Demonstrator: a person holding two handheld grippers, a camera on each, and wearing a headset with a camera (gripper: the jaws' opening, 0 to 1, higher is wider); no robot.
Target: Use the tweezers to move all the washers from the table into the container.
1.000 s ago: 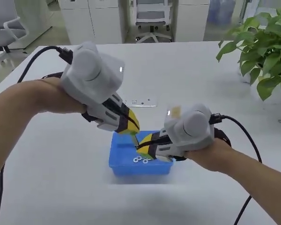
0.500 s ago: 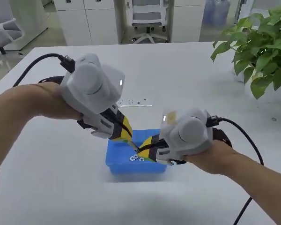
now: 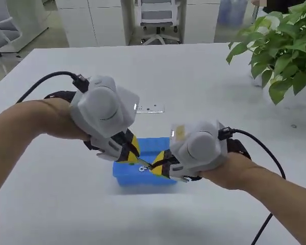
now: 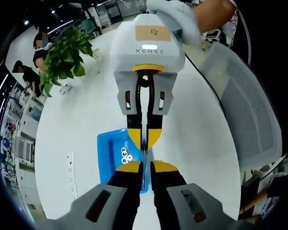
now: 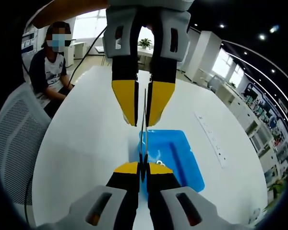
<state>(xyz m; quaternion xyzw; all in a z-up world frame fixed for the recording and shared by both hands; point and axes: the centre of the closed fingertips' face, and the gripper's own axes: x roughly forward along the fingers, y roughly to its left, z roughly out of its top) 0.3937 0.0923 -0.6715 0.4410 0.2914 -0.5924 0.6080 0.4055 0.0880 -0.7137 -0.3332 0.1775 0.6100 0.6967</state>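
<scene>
A blue container (image 3: 152,145) sits on the white table, with my two grippers meeting tip to tip just above it. Slim metal tweezers (image 5: 143,143) run between them. My right gripper (image 5: 143,167) is shut on one end of the tweezers. My left gripper (image 4: 146,167) grips the tweezers (image 4: 143,146) from the opposite side, its jaws close on either side of them. In the head view the left gripper (image 3: 129,154) comes from the left and the right gripper (image 3: 159,167) from the right. Several washers (image 4: 126,153) lie in the container (image 4: 105,153); one washer (image 3: 142,168) shows between the tips.
A potted plant (image 3: 280,56) stands at the table's right rear. A flush socket strip (image 3: 149,108) lies behind the container. An office chair (image 3: 155,15) is beyond the far edge. Cables trail from both grippers. A person (image 5: 50,67) sits nearby.
Both grippers have drawn closer together and lower over the container, so their tips now almost touch. The head camera has tilted, shifting the whole scene.
</scene>
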